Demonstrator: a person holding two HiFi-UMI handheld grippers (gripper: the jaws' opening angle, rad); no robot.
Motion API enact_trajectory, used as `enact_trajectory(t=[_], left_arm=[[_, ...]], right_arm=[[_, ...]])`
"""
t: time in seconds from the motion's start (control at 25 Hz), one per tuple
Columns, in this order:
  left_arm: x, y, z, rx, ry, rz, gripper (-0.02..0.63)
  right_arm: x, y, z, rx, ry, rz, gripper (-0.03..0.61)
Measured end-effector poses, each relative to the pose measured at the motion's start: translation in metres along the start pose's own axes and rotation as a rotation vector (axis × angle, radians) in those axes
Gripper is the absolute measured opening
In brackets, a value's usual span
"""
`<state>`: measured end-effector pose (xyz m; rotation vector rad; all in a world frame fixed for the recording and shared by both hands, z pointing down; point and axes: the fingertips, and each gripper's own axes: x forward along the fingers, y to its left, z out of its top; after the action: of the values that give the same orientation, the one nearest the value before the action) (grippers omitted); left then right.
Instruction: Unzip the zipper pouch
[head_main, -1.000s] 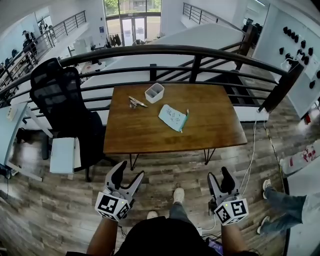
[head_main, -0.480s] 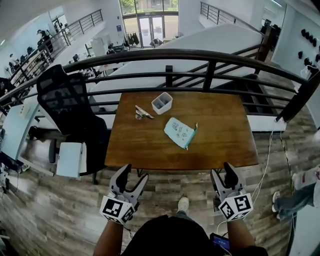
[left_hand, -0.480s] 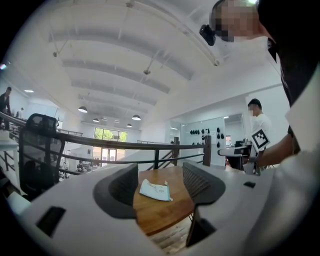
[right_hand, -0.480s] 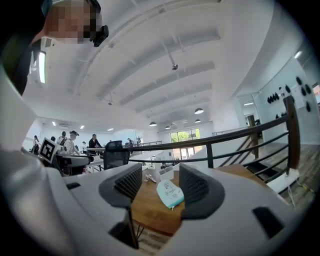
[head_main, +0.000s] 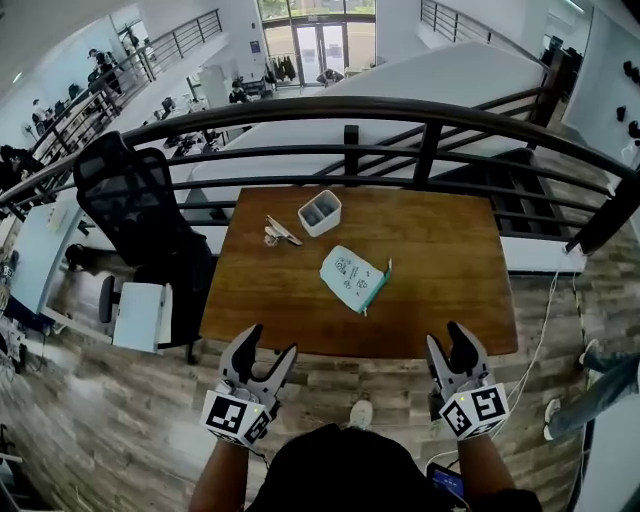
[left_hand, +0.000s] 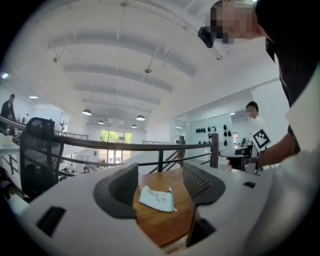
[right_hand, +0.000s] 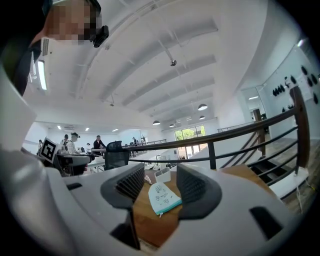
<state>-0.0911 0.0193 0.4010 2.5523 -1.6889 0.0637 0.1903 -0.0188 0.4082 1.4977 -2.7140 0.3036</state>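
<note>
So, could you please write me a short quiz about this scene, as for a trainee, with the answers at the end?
1. How many things lie on the brown wooden table?
2. True or false: the left gripper already holds the pale green fabric zipper pouch.
3. What stands at the table's left side? A) a black mesh office chair B) a red stool C) a cardboard crate

Key
1. Three: the pouch, a white rectangular box and a small metal tool.
2. False: its fingers are apart with nothing between them, and it hangs short of the table.
3. A
</note>
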Motion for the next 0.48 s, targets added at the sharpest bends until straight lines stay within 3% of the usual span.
enact_trajectory(t=[0.48], left_arm=[[0.039,-0.01,-0.014,0.03,0.049,-0.018,0.288]], right_arm=[[0.028,-0.032,-0.008,0.023,0.033,0.028,0.196]])
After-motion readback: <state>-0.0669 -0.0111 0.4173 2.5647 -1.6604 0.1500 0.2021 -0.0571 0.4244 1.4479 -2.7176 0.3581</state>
